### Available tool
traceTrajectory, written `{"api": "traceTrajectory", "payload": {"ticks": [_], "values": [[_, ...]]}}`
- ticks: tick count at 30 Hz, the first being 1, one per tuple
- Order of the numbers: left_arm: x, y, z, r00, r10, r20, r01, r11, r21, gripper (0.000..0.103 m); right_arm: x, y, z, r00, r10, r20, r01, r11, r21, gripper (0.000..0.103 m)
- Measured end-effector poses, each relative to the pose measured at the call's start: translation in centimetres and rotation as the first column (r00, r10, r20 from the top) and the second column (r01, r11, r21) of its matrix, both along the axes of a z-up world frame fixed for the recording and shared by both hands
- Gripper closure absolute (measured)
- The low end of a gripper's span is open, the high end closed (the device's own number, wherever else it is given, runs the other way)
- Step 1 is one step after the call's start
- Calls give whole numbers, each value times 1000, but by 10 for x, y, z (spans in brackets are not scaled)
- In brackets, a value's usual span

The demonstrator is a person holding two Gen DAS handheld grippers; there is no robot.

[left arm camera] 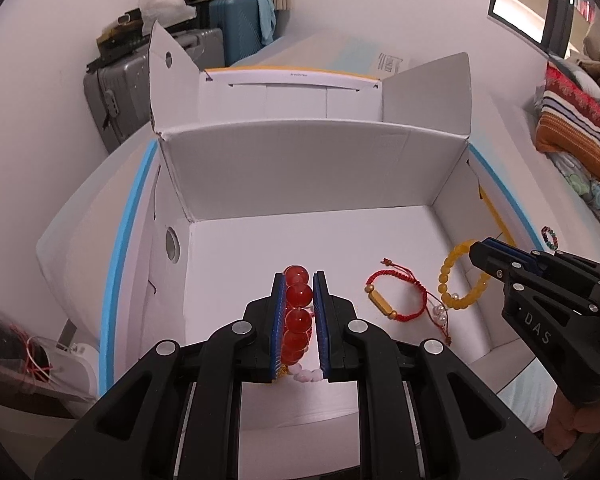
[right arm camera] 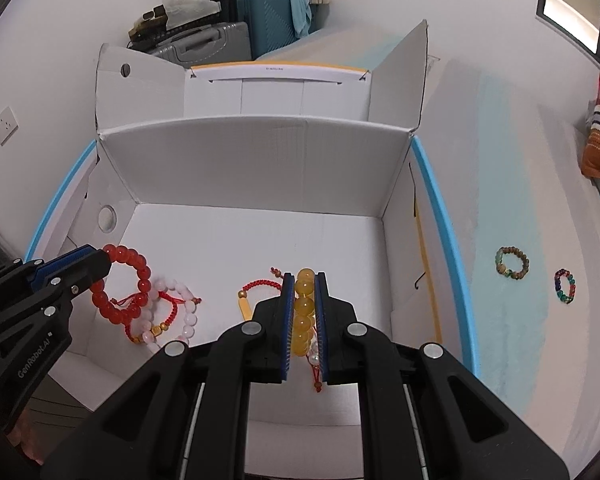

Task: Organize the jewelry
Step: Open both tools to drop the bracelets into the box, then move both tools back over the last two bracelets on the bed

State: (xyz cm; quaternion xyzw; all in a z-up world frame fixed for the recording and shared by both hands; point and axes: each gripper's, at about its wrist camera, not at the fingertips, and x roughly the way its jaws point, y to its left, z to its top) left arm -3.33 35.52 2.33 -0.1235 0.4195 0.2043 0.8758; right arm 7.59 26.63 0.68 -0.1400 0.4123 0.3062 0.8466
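The red beads (left arm camera: 299, 320) are pinched between the pads of the left gripper (left arm camera: 299, 292), low inside the white box (left arm camera: 312, 172), at about 6 o'clock of its floor. The yellow beads (right arm camera: 304, 312) are clamped likewise by the right gripper (right arm camera: 304, 292), toward 4 o'clock. Both are held over the box floor, probably so that they can be laid beside the red cord bracelet (left arm camera: 396, 300) and the pink beads (right arm camera: 180, 312) collected there. Two small bracelets (right arm camera: 512, 262) are left outside on the table (right arm camera: 500, 160), at 3 o'clock.
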Motion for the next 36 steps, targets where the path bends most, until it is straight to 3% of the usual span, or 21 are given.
{"api": "traceTrajectory", "payload": {"ticks": [6, 8, 10, 12, 15, 17, 19, 22, 28, 36], "values": [[-1, 0, 6, 1000, 14, 5, -14, 1000, 22, 87, -2, 3, 1, 1000, 0, 0, 0, 1000, 6, 92], [-2, -2, 10, 1000, 16, 13, -17, 1000, 26, 78, -3, 0, 6, 1000, -6, 6, 6, 1000, 11, 88], [-4, -5, 16, 999, 22, 34, -23, 999, 31, 57, -4, -5, 13, 1000, -10, 19, 10, 1000, 29, 61], [-6, -8, 22, 998, 29, 50, -31, 999, 41, 51, -5, -13, 23, 999, -22, 40, 20, 998, 59, 57], [-5, -16, 28, 998, 22, 65, -25, 998, 50, 42, -5, -23, 36, 997, -40, 71, 35, 997, 74, 39], [-4, -23, 32, 997, 13, 77, -16, 999, 44, 40, -4, -34, 43, 995, -55, 86, 47, 995, 91, 34], [-1, -31, 34, 996, 4, 89, -9, 999, 47, 29, -1, -45, 49, 994, -70, 87, 61, 993, 102, 29], [6, -46, 36, 995, -14, 100, 9, 999, 43, 21, 3, -63, 57, 990, -98, 102, 87, 990, 108, 20], [28, -85, 44, 988, -86, 125, 81, 996, 45, 6, 19, -107, 69, 979, -171, 114, 157, 979, 128, 10], [71, -146, 50, 978, -173, 118, 165, 984, 73, 6, 51, -181, 77, 962, -254, 103, 239, 961, 138, 8]]}}
